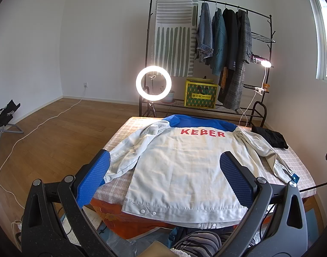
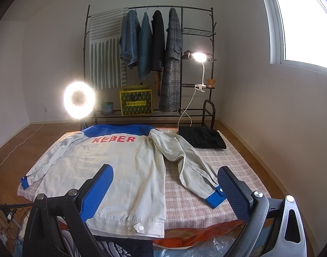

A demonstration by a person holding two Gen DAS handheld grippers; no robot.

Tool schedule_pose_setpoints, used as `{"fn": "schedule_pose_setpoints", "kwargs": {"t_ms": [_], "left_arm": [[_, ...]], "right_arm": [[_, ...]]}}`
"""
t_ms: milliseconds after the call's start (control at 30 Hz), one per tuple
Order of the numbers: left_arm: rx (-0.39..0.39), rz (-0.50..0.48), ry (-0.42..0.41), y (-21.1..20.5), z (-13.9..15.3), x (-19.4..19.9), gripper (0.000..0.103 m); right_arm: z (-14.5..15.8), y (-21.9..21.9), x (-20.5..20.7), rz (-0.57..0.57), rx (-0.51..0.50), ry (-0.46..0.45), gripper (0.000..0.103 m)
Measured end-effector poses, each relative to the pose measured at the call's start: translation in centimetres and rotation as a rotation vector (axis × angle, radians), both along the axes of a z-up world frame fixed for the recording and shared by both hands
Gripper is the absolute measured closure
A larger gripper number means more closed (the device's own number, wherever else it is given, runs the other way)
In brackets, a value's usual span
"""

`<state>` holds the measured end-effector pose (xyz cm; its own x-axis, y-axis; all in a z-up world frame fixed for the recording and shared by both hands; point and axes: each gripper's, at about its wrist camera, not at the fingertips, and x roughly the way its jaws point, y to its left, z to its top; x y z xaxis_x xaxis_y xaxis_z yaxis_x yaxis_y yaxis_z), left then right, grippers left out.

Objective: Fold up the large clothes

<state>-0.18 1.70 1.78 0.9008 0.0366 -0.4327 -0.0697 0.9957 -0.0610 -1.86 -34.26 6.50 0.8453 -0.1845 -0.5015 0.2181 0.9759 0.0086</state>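
A white jacket (image 1: pixel 180 167) with blue shoulders and red "KEBER" lettering lies back-up and spread flat on the checked table (image 1: pixel 124 132), hem toward me, sleeves out to both sides. It also shows in the right wrist view (image 2: pixel 112 171), its right sleeve (image 2: pixel 191 169) ending in a blue cuff (image 2: pixel 214 199). My left gripper (image 1: pixel 165 177) is open and empty, held above the jacket's near hem. My right gripper (image 2: pixel 165 190) is open and empty, above the jacket's right hem and the cuff.
A folded black garment (image 2: pixel 202 138) lies at the table's far right corner. Behind the table stand a lit ring light (image 1: pixel 153 83), a clothes rack (image 1: pixel 223 42) with hanging coats, a yellow box (image 1: pixel 201 94) and a clip lamp (image 2: pixel 199 56). A folding chair (image 1: pixel 4 117) stands left.
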Motion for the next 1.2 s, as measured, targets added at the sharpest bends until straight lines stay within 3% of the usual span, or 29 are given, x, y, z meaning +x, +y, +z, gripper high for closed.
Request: {"fn": "schedule_pose_setpoints", "kwargs": {"t_ms": [467, 800, 1033, 1200], "left_arm": [[0.001, 0.003, -0.004, 0.1, -0.2, -0.1, 0.000], [0.001, 0.061, -0.004, 2.9, -0.1, 0.0, 0.000], [0.017, 0.151, 0.012, 7.1, -2.4, 0.6, 0.000], [0.023, 0.219, 0.047, 11.9, -5.7, 1.9, 0.000]], "right_arm": [[0.3, 0.5, 0.2, 0.011, -0.007, -0.002, 0.004], [0.2, 2.0, 0.7, 0.048, -0.017, -0.003, 0.004], [0.0, 3.9, 2.2, 0.087, -0.003, 0.009, 0.005], [0.0, 6.2, 3.2, 0.134, 0.000, 0.011, 0.006]]}}
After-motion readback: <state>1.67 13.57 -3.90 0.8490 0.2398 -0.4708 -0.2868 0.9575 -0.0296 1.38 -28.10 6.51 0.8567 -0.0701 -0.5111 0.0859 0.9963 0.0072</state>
